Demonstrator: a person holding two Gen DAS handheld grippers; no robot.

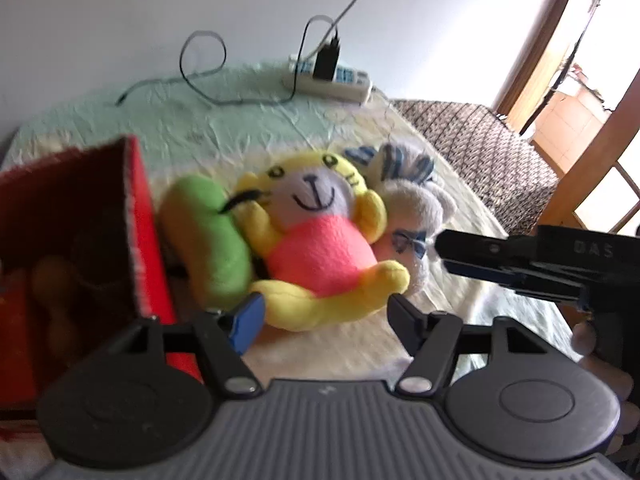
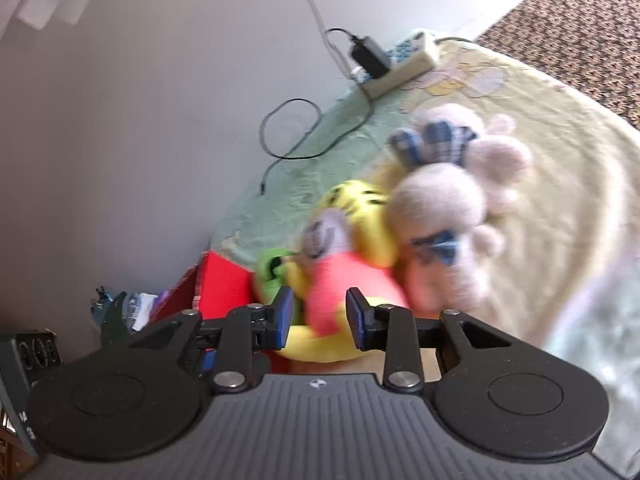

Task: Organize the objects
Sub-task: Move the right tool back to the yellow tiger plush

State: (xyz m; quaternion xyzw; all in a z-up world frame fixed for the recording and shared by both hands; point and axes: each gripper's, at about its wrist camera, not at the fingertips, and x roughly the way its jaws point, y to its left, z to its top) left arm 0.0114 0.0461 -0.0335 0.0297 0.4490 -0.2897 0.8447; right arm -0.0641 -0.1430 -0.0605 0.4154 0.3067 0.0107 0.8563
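A yellow plush tiger in a pink shirt (image 1: pixel 316 236) lies on the bed beside a green plush (image 1: pixel 212 232) and a grey plush with blue checks (image 1: pixel 412 200). A red box (image 1: pixel 140 216) stands open at the left with something brown inside. My left gripper (image 1: pixel 324 316) is open, its fingers on either side of the tiger's legs. My right gripper (image 2: pixel 318 316) is open just above the tiger (image 2: pixel 340 276); in the left wrist view it comes in from the right (image 1: pixel 444 250) beside the grey plush. The grey plush (image 2: pixel 444 216), green plush (image 2: pixel 272 272) and red box (image 2: pixel 224 284) also show in the right wrist view.
A pale green and yellow bedspread (image 1: pixel 224 128) covers the bed. A white power strip (image 1: pixel 332 78) with a black charger and a looping cable (image 1: pixel 208 68) lies at the far edge by the wall. A brown patterned cover (image 1: pixel 480 140) and a wooden door frame are at the right.
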